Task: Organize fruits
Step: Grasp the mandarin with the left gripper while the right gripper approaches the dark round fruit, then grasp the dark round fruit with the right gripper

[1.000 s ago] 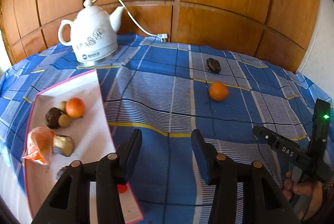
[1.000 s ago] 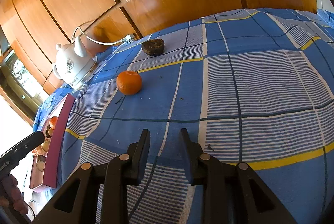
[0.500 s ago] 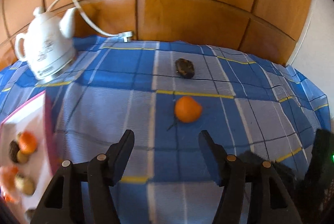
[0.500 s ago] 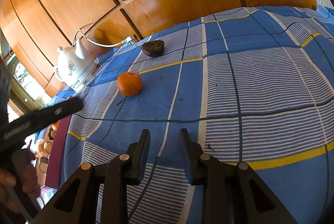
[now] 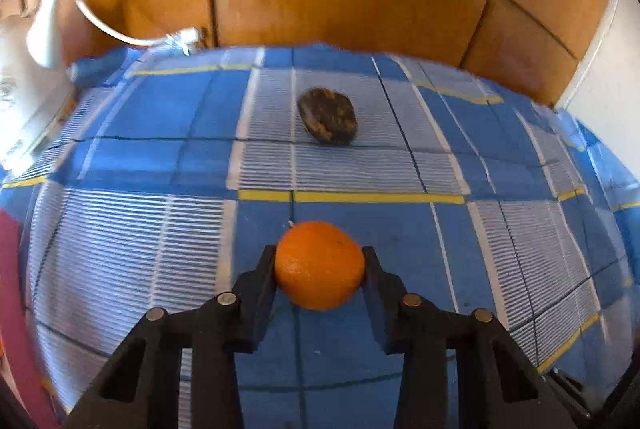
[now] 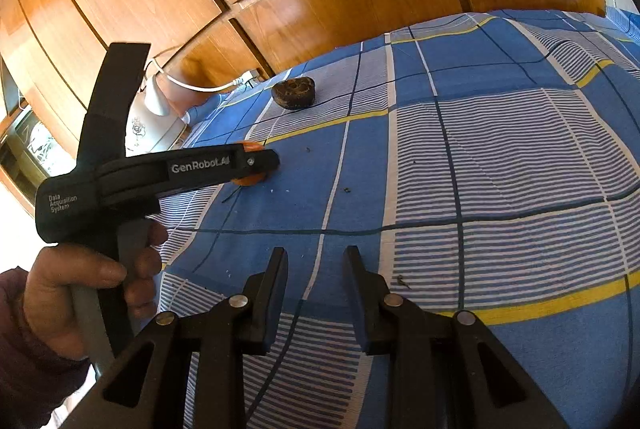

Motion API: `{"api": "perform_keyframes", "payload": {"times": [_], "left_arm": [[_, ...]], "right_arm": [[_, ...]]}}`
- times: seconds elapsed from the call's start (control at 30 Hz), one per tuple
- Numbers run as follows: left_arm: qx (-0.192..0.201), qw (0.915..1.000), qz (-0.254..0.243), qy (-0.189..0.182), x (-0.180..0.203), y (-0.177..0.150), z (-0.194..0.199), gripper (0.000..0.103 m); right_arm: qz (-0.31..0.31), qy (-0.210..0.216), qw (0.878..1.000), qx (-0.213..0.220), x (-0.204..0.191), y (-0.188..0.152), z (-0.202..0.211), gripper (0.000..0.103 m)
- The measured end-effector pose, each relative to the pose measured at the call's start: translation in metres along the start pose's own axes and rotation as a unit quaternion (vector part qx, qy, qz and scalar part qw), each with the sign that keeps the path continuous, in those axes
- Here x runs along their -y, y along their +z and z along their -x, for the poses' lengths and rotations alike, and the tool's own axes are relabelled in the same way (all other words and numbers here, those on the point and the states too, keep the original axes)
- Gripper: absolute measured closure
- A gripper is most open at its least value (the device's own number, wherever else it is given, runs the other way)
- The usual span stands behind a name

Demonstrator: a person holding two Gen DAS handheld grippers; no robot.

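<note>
Low in the frame's centre, the left claw (image 5: 319, 265) is closing on an orange (image 5: 319, 265) resting on the checked cloth (image 5: 400, 237), both pads touching its sides, so pickup is underway, lifting next; its body reads "GenRobot.AI"; the right claw (image 6: 316, 269) idles nearly shut, empty.

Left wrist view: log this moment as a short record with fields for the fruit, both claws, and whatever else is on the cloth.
held fruit: orange, on the blue checked tablecloth
left claw: closing, pads against both sides of the orange
right claw: shut, nothing between its fingers
other fruit: dark wrinkled fruit, loose on the cloth beyond the orange
background: white kettle at the left edge, white cord trailing from it
</note>
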State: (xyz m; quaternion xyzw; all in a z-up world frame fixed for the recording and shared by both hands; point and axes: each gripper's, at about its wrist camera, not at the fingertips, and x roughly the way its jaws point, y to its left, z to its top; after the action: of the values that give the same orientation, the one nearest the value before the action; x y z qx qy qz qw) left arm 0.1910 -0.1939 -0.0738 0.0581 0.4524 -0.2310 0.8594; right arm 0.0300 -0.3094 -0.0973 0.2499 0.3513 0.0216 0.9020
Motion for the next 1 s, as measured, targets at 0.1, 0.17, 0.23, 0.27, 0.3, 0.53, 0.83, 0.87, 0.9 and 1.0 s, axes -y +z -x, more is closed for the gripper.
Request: {"api": "perform_keyframes", "payload": {"times": [0.1, 0.17, 0.23, 0.27, 0.3, 0.53, 0.83, 0.87, 0.9, 1.0], "left_arm": [[0.022, 0.9998, -0.001, -0.001, -0.002, -0.014, 0.020, 0.063], [0.035, 0.9994, 0.002, 0.006, -0.005, -0.028, 0.035, 0.063], [0.042, 0.9990, 0.010, 0.013, -0.010, -0.045, 0.048, 0.063], [0.045, 0.9987, 0.013, 0.022, -0.012, -0.055, 0.053, 0.063], [0.046, 0.9983, 0.015, 0.032, -0.013, -0.067, 0.058, 0.063], [0.075, 0.9943, -0.025, 0.071, -0.012, -0.115, 0.071, 0.062], [0.091, 0.9951, -0.001, 0.038, -0.022, -0.117, 0.071, 0.062], [0.093, 0.9950, 0.001, 0.037, -0.023, -0.118, 0.071, 0.062], [0.094, 0.9949, 0.001, 0.036, -0.023, -0.118, 0.071, 0.062], [0.098, 0.9946, 0.002, 0.035, -0.023, -0.119, 0.071, 0.062]], "right_arm": [[0.001, -0.001, 1.000, 0.000, 0.000, 0.000, 0.000, 0.074], [0.001, -0.001, 1.000, 0.000, 0.000, 0.000, 0.000, 0.074], [0.002, -0.002, 1.000, -0.001, 0.000, 0.000, -0.001, 0.074], [0.002, -0.003, 1.000, -0.001, -0.001, 0.000, -0.001, 0.074], [0.003, -0.003, 1.000, -0.002, -0.001, 0.000, -0.001, 0.074], [0.029, -0.033, 0.999, -0.017, -0.013, 0.005, -0.002, 0.074], [0.056, -0.009, 0.997, -0.051, -0.038, 0.054, -0.009, 0.067], [0.058, -0.003, 0.997, -0.051, -0.041, 0.065, -0.012, 0.067], [0.060, 0.000, 0.997, -0.050, -0.043, 0.072, -0.014, 0.064], [0.068, 0.003, 0.996, -0.053, -0.051, 0.099, -0.030, 0.055]]}}
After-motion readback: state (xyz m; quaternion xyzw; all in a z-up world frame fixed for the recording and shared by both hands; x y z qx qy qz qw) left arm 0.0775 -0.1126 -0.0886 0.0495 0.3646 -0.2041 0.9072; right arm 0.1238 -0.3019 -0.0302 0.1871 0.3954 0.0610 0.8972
